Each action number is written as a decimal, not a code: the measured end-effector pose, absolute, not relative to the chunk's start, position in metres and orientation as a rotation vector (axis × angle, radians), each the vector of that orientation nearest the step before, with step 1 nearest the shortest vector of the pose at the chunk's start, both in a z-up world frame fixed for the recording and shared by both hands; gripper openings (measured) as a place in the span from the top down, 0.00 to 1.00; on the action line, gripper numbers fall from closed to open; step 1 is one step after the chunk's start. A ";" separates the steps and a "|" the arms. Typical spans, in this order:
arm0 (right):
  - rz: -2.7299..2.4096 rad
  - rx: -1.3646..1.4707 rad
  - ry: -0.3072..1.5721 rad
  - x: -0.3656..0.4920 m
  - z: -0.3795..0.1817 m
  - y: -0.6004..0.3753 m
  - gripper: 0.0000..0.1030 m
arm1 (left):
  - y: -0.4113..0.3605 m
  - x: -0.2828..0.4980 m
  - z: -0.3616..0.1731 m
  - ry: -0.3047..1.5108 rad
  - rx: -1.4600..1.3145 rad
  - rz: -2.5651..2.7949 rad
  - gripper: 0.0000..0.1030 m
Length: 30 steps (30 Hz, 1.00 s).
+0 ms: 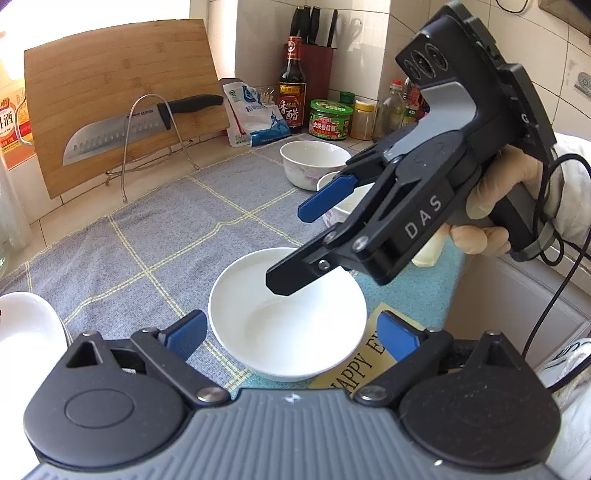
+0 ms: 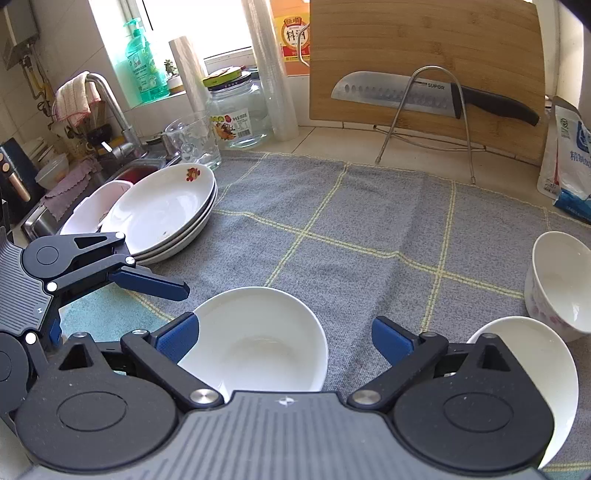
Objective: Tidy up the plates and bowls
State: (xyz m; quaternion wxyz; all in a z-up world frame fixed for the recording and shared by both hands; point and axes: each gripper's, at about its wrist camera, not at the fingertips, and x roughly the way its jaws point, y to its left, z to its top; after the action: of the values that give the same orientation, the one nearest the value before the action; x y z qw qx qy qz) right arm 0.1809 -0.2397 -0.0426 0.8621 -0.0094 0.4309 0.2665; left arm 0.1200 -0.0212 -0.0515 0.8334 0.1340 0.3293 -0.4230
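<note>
Both my claws are spread wide, gripping nothing: left claw (image 1: 291,334) and right claw (image 2: 286,341) flank the white bowl (image 1: 288,317).

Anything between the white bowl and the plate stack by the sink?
Nothing stands on the cloth between white bowl and plate stack. Only the left gripper hovers over that stretch, open and empty.

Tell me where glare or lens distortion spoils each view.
Left wrist view: the window corner at top left is blown out, and the cutting board bows from fisheye. Right wrist view: the window is overexposed, and the plain bowl looks washed out.
</note>
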 end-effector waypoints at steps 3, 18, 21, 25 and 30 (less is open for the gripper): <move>0.512 -0.032 0.889 0.177 -0.039 -0.240 0.00 | -0.020 0.121 -0.047 0.677 0.283 -0.920 0.05; 0.435 -0.043 0.820 0.164 -0.025 -0.335 0.00 | -0.106 0.105 -0.038 0.574 0.249 -0.847 0.04; 0.421 -0.035 0.825 0.167 -0.030 -0.359 0.00 | -0.131 0.101 -0.044 0.566 0.246 -0.830 0.04; 0.411 -0.022 0.840 0.172 -0.039 -0.384 0.00 | -0.159 0.103 -0.057 0.565 0.282 -0.788 0.04; 0.435 0.000 0.861 0.176 -0.050 -0.404 0.00 | -0.182 0.108 -0.073 0.605 0.290 -0.748 0.04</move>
State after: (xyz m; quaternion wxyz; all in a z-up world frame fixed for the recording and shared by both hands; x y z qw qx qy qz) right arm 0.1756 -0.4035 -0.0496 0.8860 -0.0001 0.4139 0.2092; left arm 0.1076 -0.1815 -0.0727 0.8763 0.1391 0.2900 -0.3586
